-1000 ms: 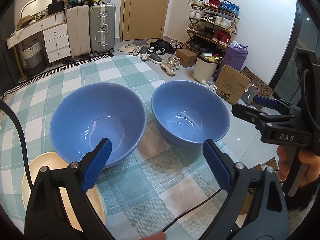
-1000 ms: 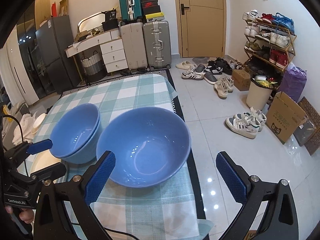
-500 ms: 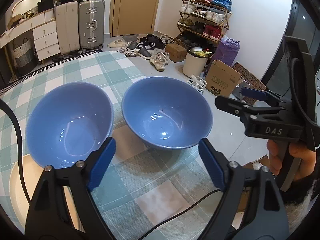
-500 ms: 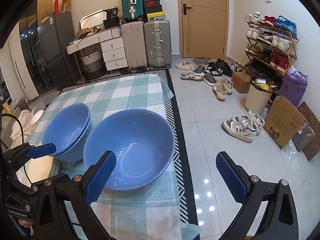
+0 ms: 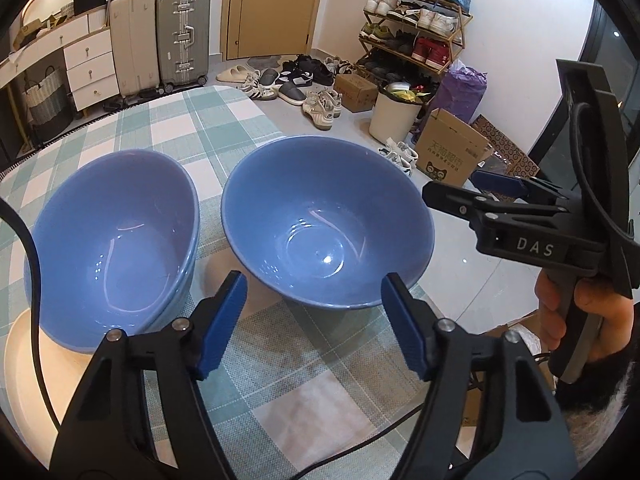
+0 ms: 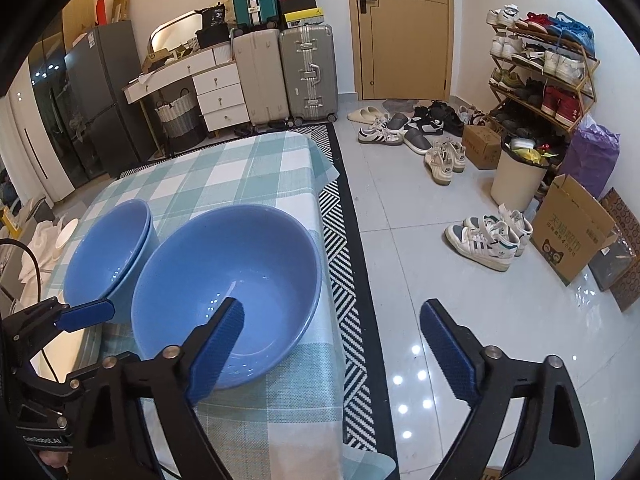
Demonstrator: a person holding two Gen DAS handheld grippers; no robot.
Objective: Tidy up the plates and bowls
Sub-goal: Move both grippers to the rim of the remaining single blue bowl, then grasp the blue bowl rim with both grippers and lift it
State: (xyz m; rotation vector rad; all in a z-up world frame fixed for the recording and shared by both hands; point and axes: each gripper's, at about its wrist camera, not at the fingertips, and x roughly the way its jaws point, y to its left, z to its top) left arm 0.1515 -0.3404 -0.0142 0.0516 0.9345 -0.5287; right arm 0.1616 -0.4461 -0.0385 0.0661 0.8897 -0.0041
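Standing on the checked cloth (image 5: 192, 128) near the table's right edge, a single blue bowl (image 5: 326, 220) is just beside a stack of blue bowls (image 5: 112, 240) on its left, with a narrow gap between them. The stack sits partly on a cream plate (image 5: 20, 360). The left gripper (image 5: 314, 322) hovers in front of the single bowl with its jaws wide apart, holding nothing. The right gripper (image 6: 332, 344) is also spread wide and empty; its left finger (image 6: 216, 344) is over the bowl's near rim, the other one over the tiled floor (image 6: 440, 240).
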